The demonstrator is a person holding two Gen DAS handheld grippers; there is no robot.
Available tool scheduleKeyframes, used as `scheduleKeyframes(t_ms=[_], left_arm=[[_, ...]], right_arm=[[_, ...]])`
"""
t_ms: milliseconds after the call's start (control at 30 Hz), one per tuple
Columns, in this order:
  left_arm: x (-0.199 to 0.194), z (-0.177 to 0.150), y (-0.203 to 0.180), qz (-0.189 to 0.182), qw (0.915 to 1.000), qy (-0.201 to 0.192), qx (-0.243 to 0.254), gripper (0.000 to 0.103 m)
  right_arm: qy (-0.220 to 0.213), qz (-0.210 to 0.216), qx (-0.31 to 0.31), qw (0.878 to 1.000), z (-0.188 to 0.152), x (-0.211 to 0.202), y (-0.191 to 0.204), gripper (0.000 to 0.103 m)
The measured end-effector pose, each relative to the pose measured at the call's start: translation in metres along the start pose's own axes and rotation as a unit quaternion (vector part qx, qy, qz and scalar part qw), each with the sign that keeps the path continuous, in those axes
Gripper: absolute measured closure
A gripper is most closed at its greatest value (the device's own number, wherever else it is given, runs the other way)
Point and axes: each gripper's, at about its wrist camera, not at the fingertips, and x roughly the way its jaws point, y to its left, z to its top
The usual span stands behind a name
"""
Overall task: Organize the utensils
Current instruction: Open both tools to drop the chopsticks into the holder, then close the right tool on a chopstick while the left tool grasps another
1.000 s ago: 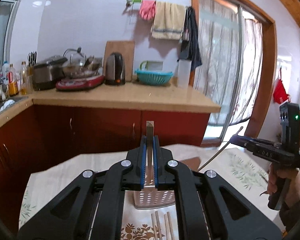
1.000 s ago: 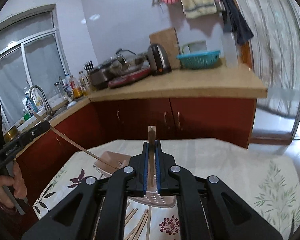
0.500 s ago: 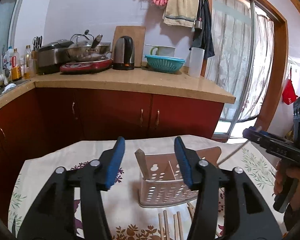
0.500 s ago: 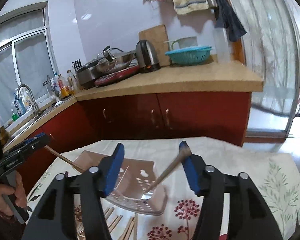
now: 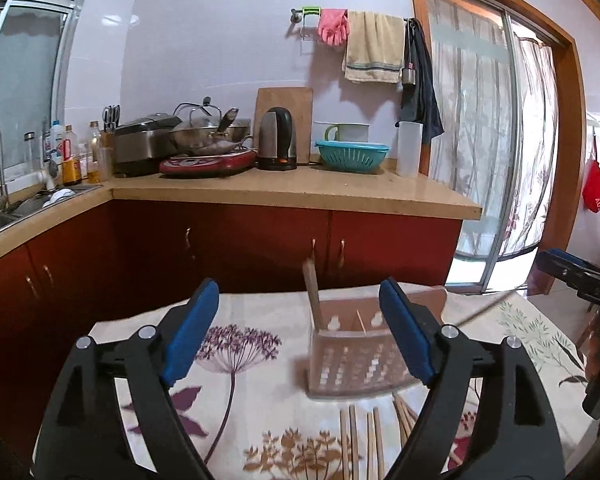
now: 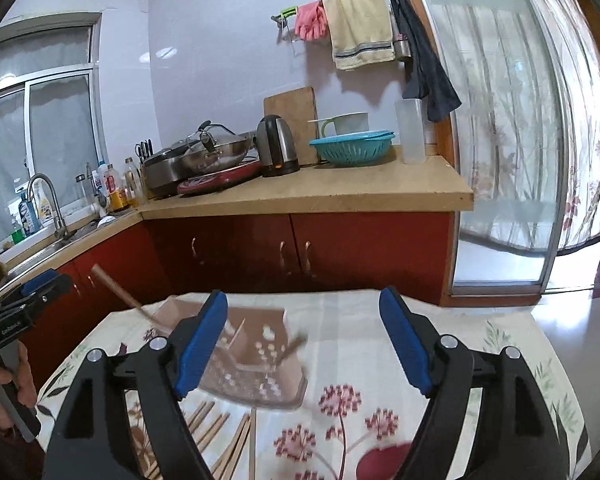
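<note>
Above the flowered tablecloth (image 5: 236,364), I am holding both the left gripper (image 5: 296,320) and right gripper (image 6: 302,328) spread apart, gripping nothing; utensil holder (image 5: 352,364) standing beyond chopsticks (image 5: 360,436).

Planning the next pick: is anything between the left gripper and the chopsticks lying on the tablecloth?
Nothing visible. The left gripper is open above the table, and the chopsticks lie bare on the cloth, nearer than the utensil basket.
</note>
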Motion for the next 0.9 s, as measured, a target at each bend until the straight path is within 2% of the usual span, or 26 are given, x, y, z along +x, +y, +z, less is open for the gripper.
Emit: scheduleKeyframes(t_ms=[233, 300, 567, 667, 800, 900], left_arm=[[-0.03, -0.063, -0.002, 0.017, 0.9994, 0.031, -0.006, 0.022], [-0.035, -0.083, -0.003, 0.026, 0.9988, 0.042, -0.005, 0.022], [-0.05, -0.149, -0.004, 0.043, 0.9958, 0.08, -0.011, 0.025], [-0.054, -0.167, -0.004, 0.043, 0.9946, 0.094, -0.014, 0.027], [-0.058, -0.186, -0.007, 0.04, 0.9931, 0.109, -0.013, 0.029], [-0.059, -0.198, -0.012, 0.035, 0.9922, 0.119, -0.01, 0.031]], right_arm=[[0.019, 0.003, -0.008, 1.0, -0.069, -0.025, 0.01, 0.027], [0.024, 0.004, -0.012, 1.0, -0.096, -0.03, 0.013, 0.031], [0.062, 0.028, -0.054, 0.996, -0.186, -0.037, 0.035, 0.056], [0.08, 0.036, -0.067, 0.994, -0.206, -0.034, 0.04, 0.067], [0.099, 0.033, -0.067, 0.992, -0.223, -0.03, 0.038, 0.073], [0.115, 0.029, -0.066, 0.991, -0.233, -0.026, 0.037, 0.081]])
